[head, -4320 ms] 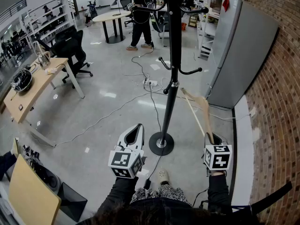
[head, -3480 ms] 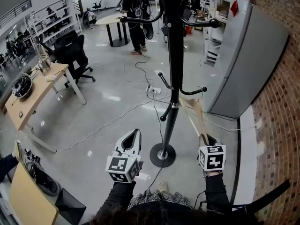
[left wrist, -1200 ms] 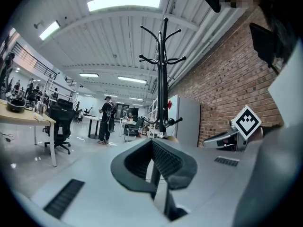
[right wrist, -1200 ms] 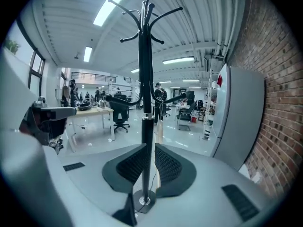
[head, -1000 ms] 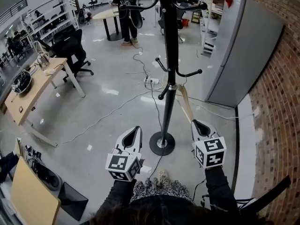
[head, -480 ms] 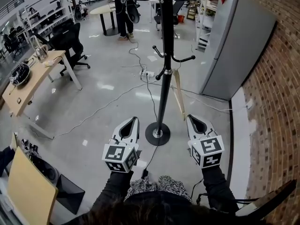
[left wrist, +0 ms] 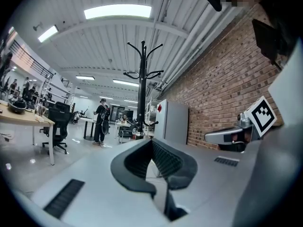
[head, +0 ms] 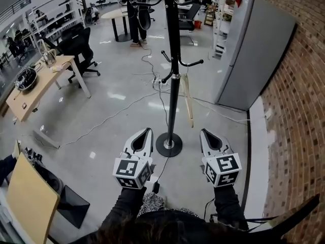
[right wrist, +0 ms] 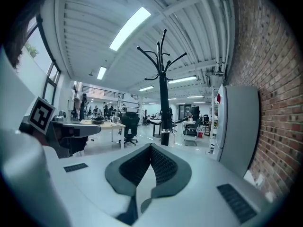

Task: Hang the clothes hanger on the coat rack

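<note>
The black coat rack point(head: 173, 60) stands on its round base point(head: 168, 144) straight ahead of me. A wooden clothes hanger point(head: 187, 101) hangs from a low hook point(head: 195, 63) on the rack's right side, free of both grippers. My left gripper point(head: 148, 130) is shut and holds nothing, left of the base. At the right of the base my right gripper point(head: 203, 131) is also shut and empty, just below the hanger's lower end and apart from it. The rack's top point(left wrist: 142, 74) shows in the left gripper view, and the rack point(right wrist: 163, 93) shows in the right gripper view.
A grey cabinet point(head: 254, 50) stands against the brick wall point(head: 299, 111) at the right. Cables and a power strip point(head: 158, 83) lie on the floor behind the rack. A wooden desk point(head: 35, 88), office chairs point(head: 76, 47) and a standing person point(head: 136, 11) are at the left and far back.
Earlier my right gripper held the hanger up by the rack. Now the hanger hangs on the low hook, and over the last second the right gripper has drawn back from it.
</note>
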Demonstrator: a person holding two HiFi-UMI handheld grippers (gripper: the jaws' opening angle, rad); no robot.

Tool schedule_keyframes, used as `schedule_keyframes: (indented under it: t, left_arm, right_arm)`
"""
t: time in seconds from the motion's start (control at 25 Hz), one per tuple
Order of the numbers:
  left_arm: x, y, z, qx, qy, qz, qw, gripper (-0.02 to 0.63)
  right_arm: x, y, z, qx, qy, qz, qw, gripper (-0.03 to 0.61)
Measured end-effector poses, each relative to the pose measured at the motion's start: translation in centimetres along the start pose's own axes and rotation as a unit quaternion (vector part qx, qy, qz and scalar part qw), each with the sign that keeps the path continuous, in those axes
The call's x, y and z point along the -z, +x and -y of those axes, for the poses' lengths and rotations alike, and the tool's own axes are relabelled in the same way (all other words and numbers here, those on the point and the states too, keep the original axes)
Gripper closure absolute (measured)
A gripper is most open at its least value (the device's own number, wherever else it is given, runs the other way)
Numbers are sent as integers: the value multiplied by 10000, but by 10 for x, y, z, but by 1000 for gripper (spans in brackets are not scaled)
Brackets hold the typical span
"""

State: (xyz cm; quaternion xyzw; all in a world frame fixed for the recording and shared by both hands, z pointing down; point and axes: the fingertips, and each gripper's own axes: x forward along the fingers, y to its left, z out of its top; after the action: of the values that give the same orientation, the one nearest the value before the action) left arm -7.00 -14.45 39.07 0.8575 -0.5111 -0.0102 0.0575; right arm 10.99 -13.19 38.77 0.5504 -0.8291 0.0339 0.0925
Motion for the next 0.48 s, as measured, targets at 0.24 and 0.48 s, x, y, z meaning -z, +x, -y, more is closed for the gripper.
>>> schedule_keyframes:
  t: [0.24, 0.48]
  left_arm:
    - [14, -19, 30, 16, 10, -77, 10000, 606]
    - [17, -33, 61, 63, 66, -130, 9999, 606]
  right_arm:
    - [19, -34, 0, 41, 265, -69, 9996, 569]
    - [29, -62, 11, 191, 295, -128, 9993, 569]
